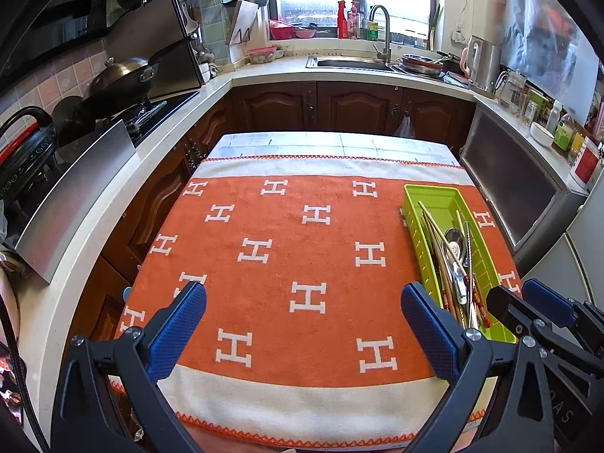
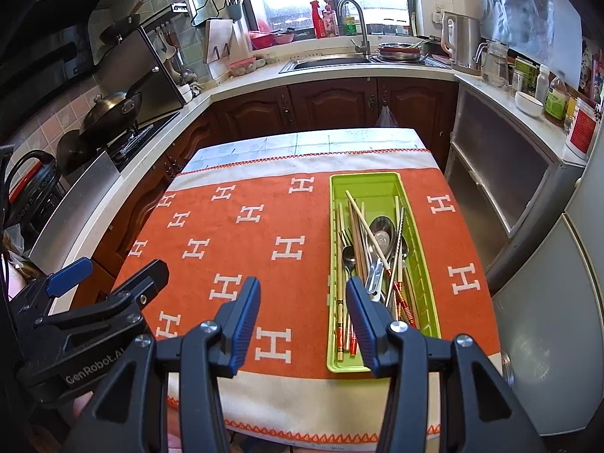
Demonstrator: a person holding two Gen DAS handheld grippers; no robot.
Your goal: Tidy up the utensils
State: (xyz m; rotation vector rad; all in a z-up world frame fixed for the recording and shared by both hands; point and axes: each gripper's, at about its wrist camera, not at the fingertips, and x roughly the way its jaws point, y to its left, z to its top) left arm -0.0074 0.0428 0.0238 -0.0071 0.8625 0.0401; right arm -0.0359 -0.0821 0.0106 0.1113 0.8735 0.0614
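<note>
A lime-green utensil tray (image 2: 333, 207) lies lengthwise on the right part of the orange towel (image 2: 264, 173). In it sit several chopsticks (image 2: 364, 222), a fork, small spoons and a large steel spoon (image 2: 382, 231). My right gripper (image 2: 303, 285) hovers open and empty over the towel, its right finger in front of the tray's near left corner. My left gripper (image 1: 304, 294) stands wide open with nothing in it over the towel's middle, left of the tray (image 1: 434, 202). Each gripper shows in the other's view: the right gripper (image 1: 517, 288) beside the tray, the left gripper (image 2: 113, 270) at the table's left edge.
The towel covers a small table (image 1: 302, 141) in a U-shaped kitchen. A stove with a wok (image 1: 120, 75) runs along the left counter, a sink (image 1: 351, 62) lies at the back, and a grey cabinet (image 2: 502, 173) and a fridge (image 2: 558, 321) stand close on the right.
</note>
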